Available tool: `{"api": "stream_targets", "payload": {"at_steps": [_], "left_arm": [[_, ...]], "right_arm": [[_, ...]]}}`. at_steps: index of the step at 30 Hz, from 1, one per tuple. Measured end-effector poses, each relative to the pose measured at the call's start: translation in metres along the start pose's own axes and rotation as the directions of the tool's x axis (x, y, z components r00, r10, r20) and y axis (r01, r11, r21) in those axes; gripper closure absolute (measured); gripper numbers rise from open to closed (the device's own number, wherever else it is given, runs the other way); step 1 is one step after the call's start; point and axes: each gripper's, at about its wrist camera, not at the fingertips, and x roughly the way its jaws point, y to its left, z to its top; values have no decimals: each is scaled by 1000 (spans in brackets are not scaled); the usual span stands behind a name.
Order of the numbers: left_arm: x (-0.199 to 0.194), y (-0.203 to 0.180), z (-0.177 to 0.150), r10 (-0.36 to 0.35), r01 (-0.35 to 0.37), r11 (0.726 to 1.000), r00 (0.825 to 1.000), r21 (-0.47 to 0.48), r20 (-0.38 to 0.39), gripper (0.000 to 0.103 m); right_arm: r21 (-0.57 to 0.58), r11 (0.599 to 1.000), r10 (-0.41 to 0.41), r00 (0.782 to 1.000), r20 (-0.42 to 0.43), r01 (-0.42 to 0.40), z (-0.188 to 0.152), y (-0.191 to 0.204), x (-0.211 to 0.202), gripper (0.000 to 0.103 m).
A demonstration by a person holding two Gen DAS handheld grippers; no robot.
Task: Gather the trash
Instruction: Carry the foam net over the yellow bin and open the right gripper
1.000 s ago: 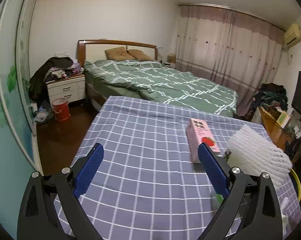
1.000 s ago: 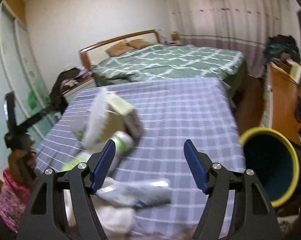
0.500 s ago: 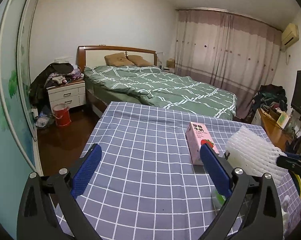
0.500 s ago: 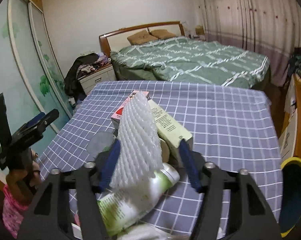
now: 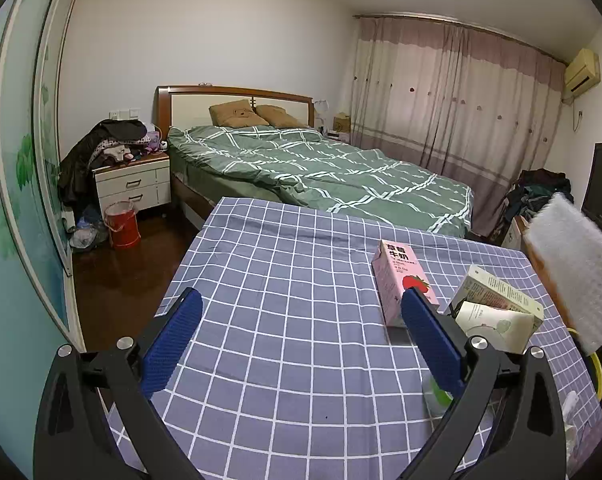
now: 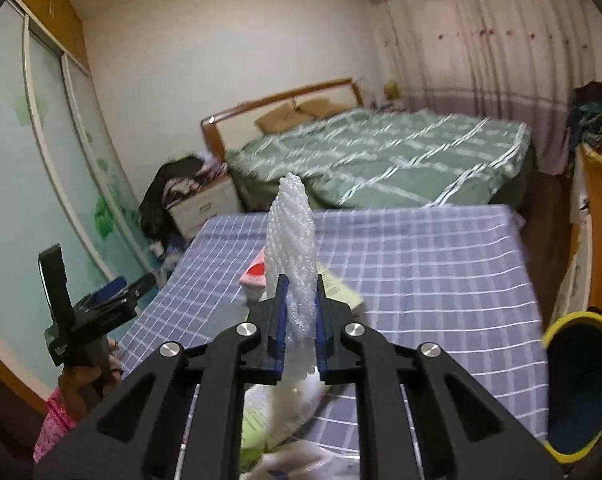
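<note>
A: Closing on the foam net (image 6: 293,240), the right gripper (image 6: 299,320) is pinching it between its blue pads, with the net sticking up above the checked table (image 6: 421,264).

B: In the left view the net (image 5: 573,272) is hanging off past the table's right edge (image 5: 541,280). What is lying under it?

A: A pink carton (image 5: 401,284) is lying on the cloth, and a pale box (image 5: 497,300) is leaning just beside it. The left gripper (image 5: 301,336) is hovering over bare cloth with its jaws spread wide and nothing between them.

B: Room to move?

A: The near left half of the table is lying open. The bed (image 5: 321,168) is sitting just beyond the far edge.

B: And the right view?

A: It is showing a yellow-rimmed bin (image 6: 581,384) standing off the table's right side; the left view is catching only a sliver of yellow rim. It is also showing a hand (image 6: 87,380) gripping the left gripper (image 6: 117,292) off the table's left edge.
</note>
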Motion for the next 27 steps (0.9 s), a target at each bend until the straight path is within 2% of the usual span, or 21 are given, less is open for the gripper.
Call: {"api": "stream_targets", "payload": {"at_steps": [3,6,9,13,15,20,21,25,27], "left_arm": [[0,0,0,1,-1,1000,1000,0,-1,5],[0,0,0,0,0,1000,1000,1,-2,5],[-1,0,0,1,-1,1000,1000,2,1,5],[1,-1,-2,5,-5,1000,1000,11,-2,5],[2,-1,-3,5,-5,1000,1000,13,-6,5],[2,-2,-3,7,-7,1000,1000,19,-9,5],[2,-2,-3,6,-6,1000,1000,19,-10,5],[1,-2,-3,3,-3,1000,1000,24,-13,5],[1,-3,-2,1,-1,1000,1000,28,-13,5]], "right_arm": [[24,995,-102,994,47,101,-5,-21,-20,92],[69,967,-249,966,75,244,-13,-55,-43,91],[134,911,-399,915,56,389,-25,-98,-61,90],[179,842,-519,855,8,509,-39,-139,-71,90],[194,806,-565,825,-27,559,-46,-158,-70,90],[223,758,-603,789,-121,613,-58,-195,-55,90],[228,750,-607,783,-137,621,-61,-201,-53,87],[256,719,-625,762,-167,646,-70,-207,-50,65],[264,714,-630,760,-162,648,-72,-206,-52,61]]}}
